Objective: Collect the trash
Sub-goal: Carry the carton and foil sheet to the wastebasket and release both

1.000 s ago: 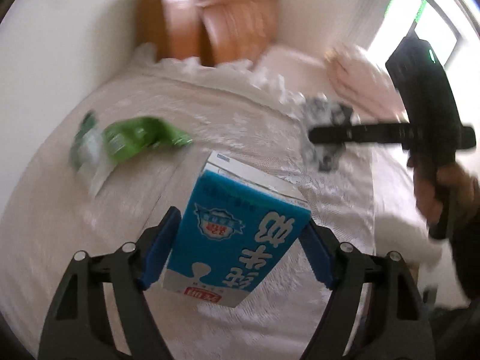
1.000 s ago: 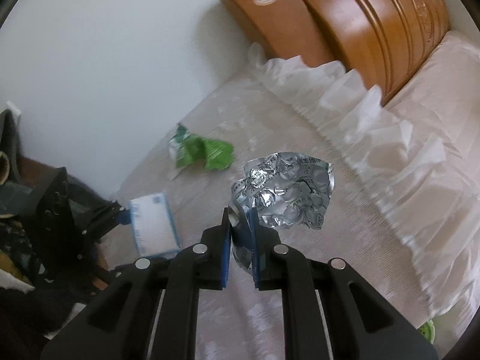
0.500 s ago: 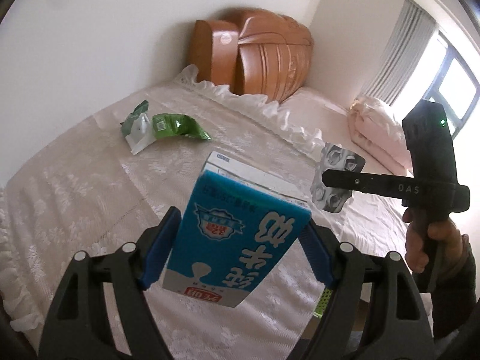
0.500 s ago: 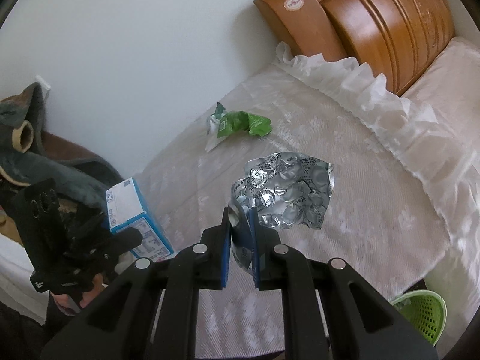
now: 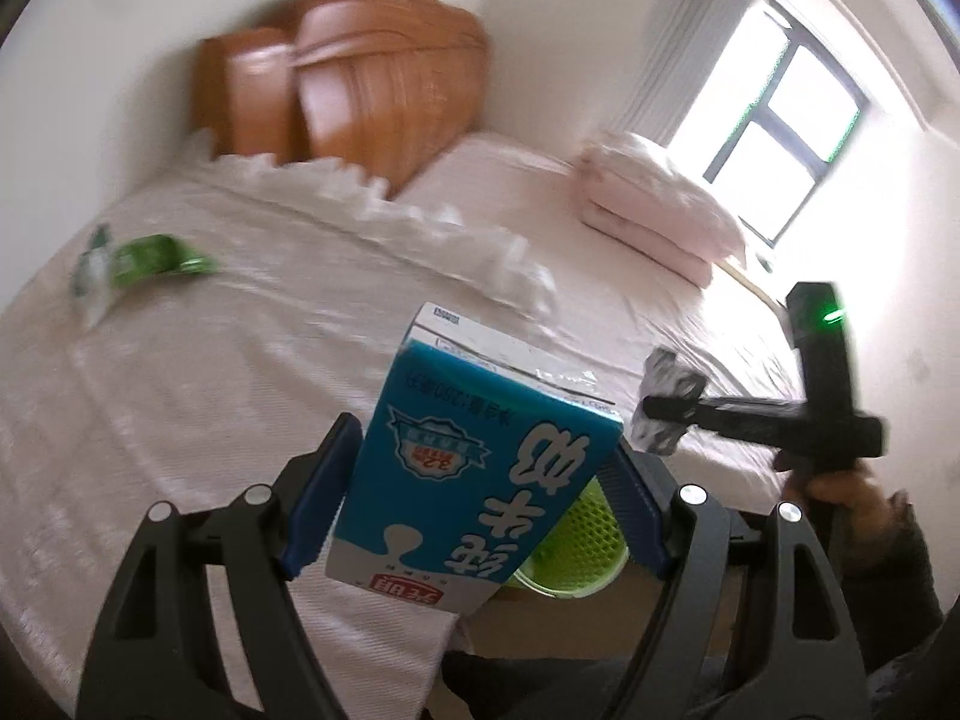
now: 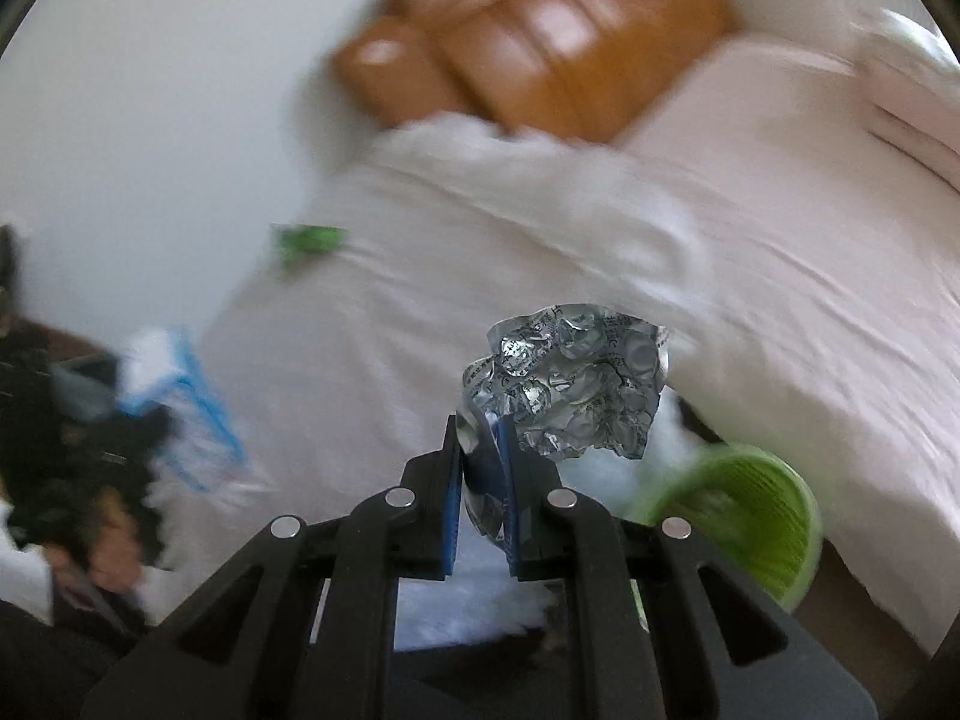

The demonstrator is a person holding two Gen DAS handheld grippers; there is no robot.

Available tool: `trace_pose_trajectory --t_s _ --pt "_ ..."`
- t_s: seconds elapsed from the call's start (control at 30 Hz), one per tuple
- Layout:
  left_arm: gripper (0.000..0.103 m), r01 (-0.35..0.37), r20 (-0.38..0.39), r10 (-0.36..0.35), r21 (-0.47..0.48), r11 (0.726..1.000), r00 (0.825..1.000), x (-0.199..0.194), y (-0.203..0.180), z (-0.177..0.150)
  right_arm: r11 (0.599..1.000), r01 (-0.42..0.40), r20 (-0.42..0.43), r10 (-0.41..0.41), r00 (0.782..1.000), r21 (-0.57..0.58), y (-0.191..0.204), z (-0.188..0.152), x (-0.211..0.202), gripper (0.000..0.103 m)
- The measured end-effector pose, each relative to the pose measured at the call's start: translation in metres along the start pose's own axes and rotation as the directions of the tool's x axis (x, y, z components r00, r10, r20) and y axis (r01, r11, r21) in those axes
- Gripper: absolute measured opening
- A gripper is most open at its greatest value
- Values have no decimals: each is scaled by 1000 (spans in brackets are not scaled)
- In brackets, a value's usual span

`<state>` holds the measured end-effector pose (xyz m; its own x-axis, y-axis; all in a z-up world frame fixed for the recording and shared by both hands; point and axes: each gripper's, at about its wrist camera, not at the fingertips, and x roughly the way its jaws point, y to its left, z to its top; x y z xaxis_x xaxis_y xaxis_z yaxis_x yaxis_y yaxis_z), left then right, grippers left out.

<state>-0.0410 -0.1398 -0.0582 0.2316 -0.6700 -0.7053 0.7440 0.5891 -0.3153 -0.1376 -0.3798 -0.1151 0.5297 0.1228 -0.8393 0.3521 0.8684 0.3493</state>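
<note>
My left gripper [image 5: 480,474] is shut on a blue and white milk carton [image 5: 474,480] and holds it in the air over the bed's near edge. My right gripper [image 6: 483,426] is shut on a crumpled silver blister pack [image 6: 570,384]; it also shows in the left wrist view [image 5: 666,402] at the right. A green mesh basket [image 6: 738,510] stands on the floor beside the bed, low right of the right gripper; part of it [image 5: 576,546] shows behind the carton. A green wrapper [image 5: 138,258] lies on the bed at far left.
The bed [image 5: 240,348] has a pale lace cover with a ruffled edge [image 5: 420,222]. A wooden headboard [image 5: 360,90] stands at the back. Folded pink bedding [image 5: 654,222] lies near the window [image 5: 786,120]. Dark items [image 6: 36,360] sit at the left by the wall.
Both grippers have pulled back from the bed and swung right with their loads. The green basket has come closer in both views. The green wrapper has not moved on the bed.
</note>
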Motion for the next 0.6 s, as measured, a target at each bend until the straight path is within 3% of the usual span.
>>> trace_pose_trajectory --t_s 0.1,0.17,0.2,0.23,0.33,0.5,0.6 --pt "75 31 -27 -30 46 998 999 12 -19 1 991 112 -60 -107 992 77 -36 -17 23 18" --pt "75 40 -39 -38 63 997 999 19 -27 2 979 165 -102 -153 983 123 -55 -24 38 54" --pt "75 47 -47 -43 73 996 998 22 -32 3 966 211 -109 -196 975 150 -65 -29 43 77" --pt "75 52 -56 -48 83 995 997 26 -36 3 956 236 -127 -216 968 172 -74 -33 49 82" --pt "75 60 -74 -52 106 993 996 33 -48 2 936 259 -148 -228 962 238 -93 -41 49 85" --pt "75 79 -104 -66 125 989 992 44 -65 -3 906 280 -108 -259 960 316 -120 -55 20 95" --pt "75 93 -121 -77 136 986 990 51 -73 -3 891 295 -91 -281 955 346 -136 -61 6 95"
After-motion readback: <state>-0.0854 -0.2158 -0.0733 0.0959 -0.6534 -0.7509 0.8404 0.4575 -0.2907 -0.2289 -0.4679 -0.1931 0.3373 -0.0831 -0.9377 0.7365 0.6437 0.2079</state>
